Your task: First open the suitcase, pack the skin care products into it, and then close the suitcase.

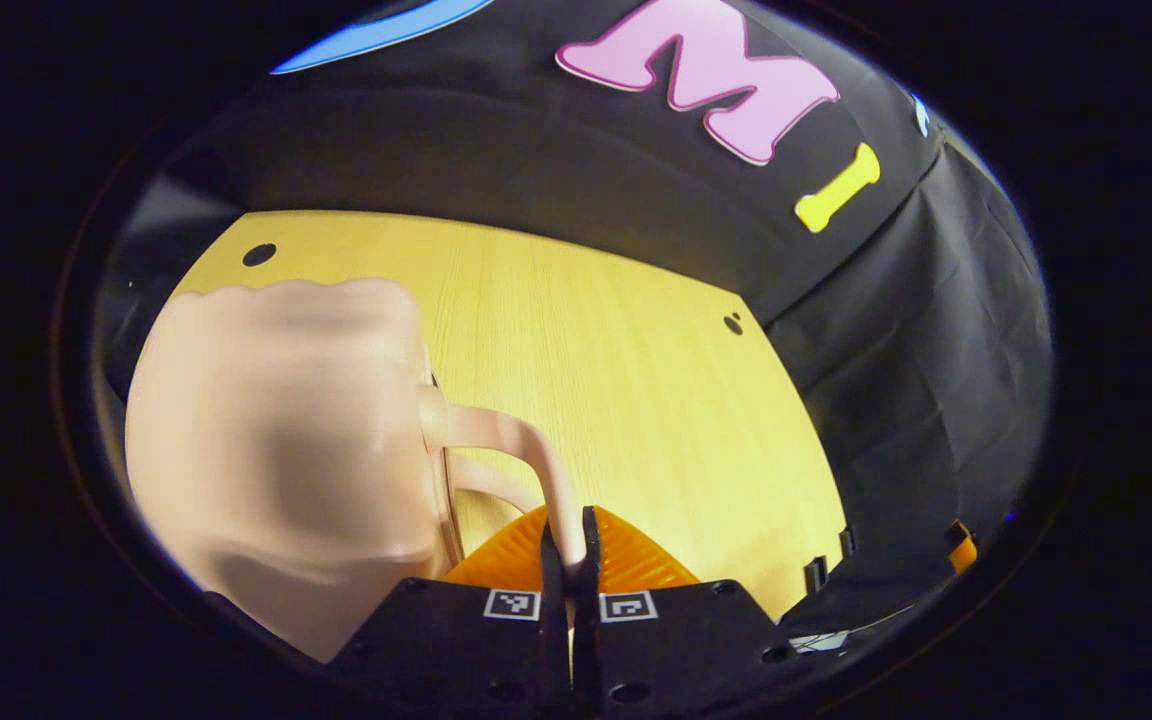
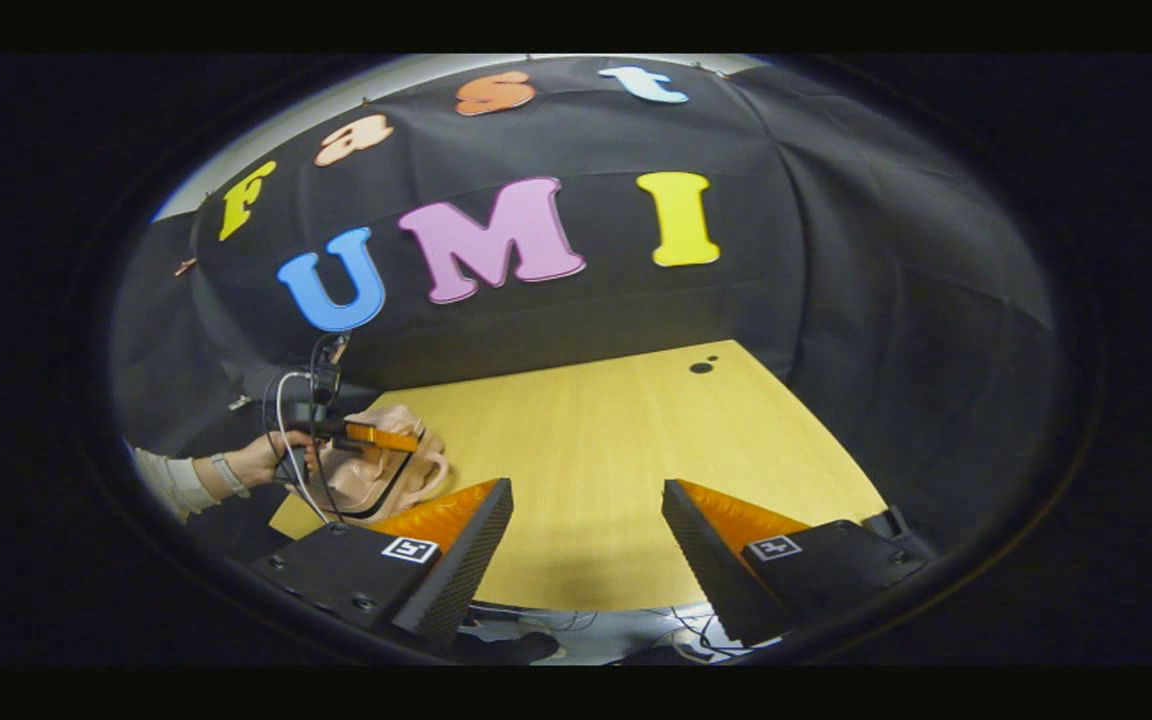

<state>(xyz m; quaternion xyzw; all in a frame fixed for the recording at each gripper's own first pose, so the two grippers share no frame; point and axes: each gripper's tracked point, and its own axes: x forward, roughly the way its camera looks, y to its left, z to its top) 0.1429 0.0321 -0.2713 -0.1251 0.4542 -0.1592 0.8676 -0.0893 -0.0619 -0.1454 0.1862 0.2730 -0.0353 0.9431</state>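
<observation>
In the left gripper view, the left gripper (image 1: 568,560) has its two fingers pressed together on the thin curved handle (image 1: 526,445) of a small, pale pink, glossy hard-shell suitcase (image 1: 276,460). The case fills the left half of that view, blurred and close, and appears to be tipped or lifted off the yellow wood-grain table (image 1: 616,370), though the blur makes that hard to confirm. Its lid looks closed.

In the right gripper view, the right gripper (image 2: 586,545) hangs over the near edge of the table (image 2: 596,450) with its fingers spread wide apart and nothing between them. Far off to the left, at the table's left edge, the same pink suitcase (image 2: 376,480) sits under the other gripper (image 2: 376,436), which is held by a hand (image 2: 266,458) with a light sleeve (image 2: 171,482) and trailing cables (image 2: 286,420). The two grippers are well apart.
</observation>
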